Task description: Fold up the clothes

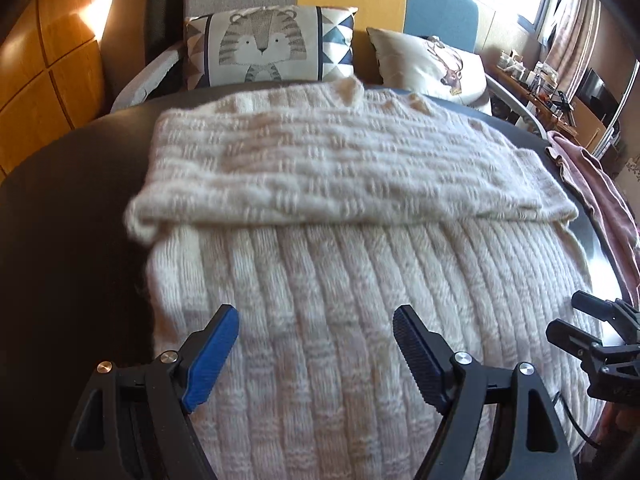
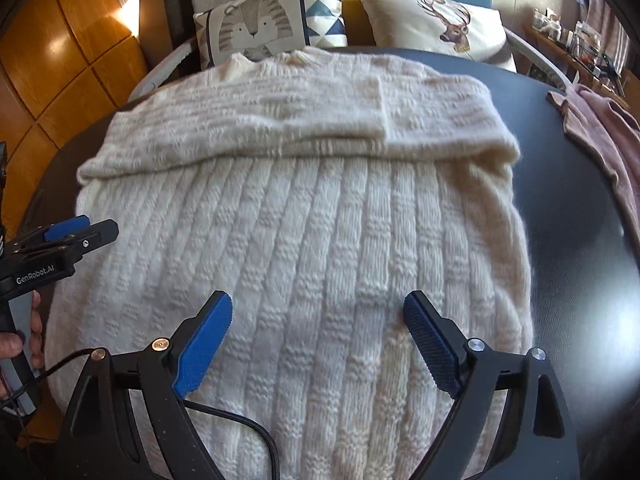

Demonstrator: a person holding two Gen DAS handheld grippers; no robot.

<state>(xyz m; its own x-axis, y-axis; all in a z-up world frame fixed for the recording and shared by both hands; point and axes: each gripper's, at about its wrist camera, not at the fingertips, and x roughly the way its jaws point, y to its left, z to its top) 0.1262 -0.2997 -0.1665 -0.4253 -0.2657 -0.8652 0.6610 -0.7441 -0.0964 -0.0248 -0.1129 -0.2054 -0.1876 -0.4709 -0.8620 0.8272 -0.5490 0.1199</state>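
A cream ribbed knit sweater lies flat on a dark round table. Its two sleeves are folded across the upper body, forming a thick band. My left gripper hovers open above the sweater's lower part, with nothing between its blue pads. My right gripper also stands open over the lower body, holding nothing. In the right wrist view the left gripper shows at the sweater's left edge, with a hand on its handle. The right gripper appears at the right edge of the left wrist view.
A pink garment lies on the table's right side. Behind the table stands a sofa with a tiger cushion and a deer cushion. Wooden panels line the left wall. A black cable trails over the sweater's near edge.
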